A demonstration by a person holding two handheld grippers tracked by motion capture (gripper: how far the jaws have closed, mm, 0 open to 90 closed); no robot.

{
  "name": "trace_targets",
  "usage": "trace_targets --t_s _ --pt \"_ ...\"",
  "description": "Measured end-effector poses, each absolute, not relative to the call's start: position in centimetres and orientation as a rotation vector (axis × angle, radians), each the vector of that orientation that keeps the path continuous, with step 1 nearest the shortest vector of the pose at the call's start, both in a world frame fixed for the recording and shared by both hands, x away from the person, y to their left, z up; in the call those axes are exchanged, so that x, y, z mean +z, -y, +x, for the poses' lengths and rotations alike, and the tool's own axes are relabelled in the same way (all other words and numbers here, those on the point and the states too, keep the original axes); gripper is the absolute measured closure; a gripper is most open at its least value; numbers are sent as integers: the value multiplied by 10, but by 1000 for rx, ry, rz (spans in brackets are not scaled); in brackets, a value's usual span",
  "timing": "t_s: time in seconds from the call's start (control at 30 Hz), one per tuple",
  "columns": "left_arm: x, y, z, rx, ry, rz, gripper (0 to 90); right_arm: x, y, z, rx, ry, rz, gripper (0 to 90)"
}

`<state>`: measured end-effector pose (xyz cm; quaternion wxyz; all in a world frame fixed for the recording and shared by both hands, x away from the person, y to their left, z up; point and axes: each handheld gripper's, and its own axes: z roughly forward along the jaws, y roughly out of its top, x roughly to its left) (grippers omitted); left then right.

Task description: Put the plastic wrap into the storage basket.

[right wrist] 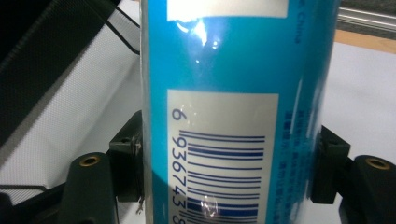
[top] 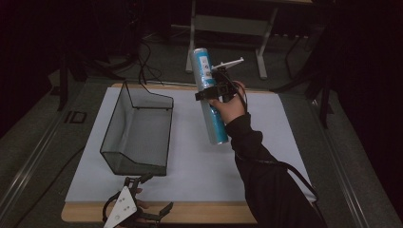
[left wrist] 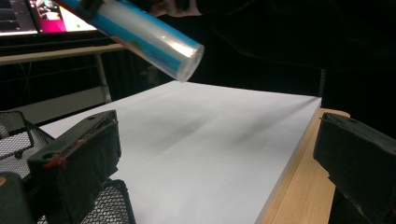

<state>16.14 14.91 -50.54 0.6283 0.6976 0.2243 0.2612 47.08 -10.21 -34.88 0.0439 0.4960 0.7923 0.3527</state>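
A tall blue cylindrical can (top: 209,95) with a white barcode label hangs tilted in the air above the white mat, to the right of the basket. My right gripper (top: 215,92) is shut on its middle; the right gripper view has both pads pressed against the can (right wrist: 233,116) on either side. From the left gripper view, the can's lower end (left wrist: 154,39) hovers over the mat. My left gripper (top: 154,192) rests at the table's front edge, its jaws standing wide apart with nothing between them (left wrist: 215,158).
A black wire mesh basket (top: 138,128) stands on the left part of the white mat (top: 199,161); its corner (left wrist: 18,135) lies close to my left jaw. The wooden table edge (left wrist: 303,191) runs along the mat. Desk legs and cables stand beyond the table.
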Motion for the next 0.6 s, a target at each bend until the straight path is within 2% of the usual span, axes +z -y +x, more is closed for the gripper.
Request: trace_targets --t_s 0.6 --pt "-504 -151 160 619 -506 1607 12 -363 29 454 1387 -2276 1681 320"
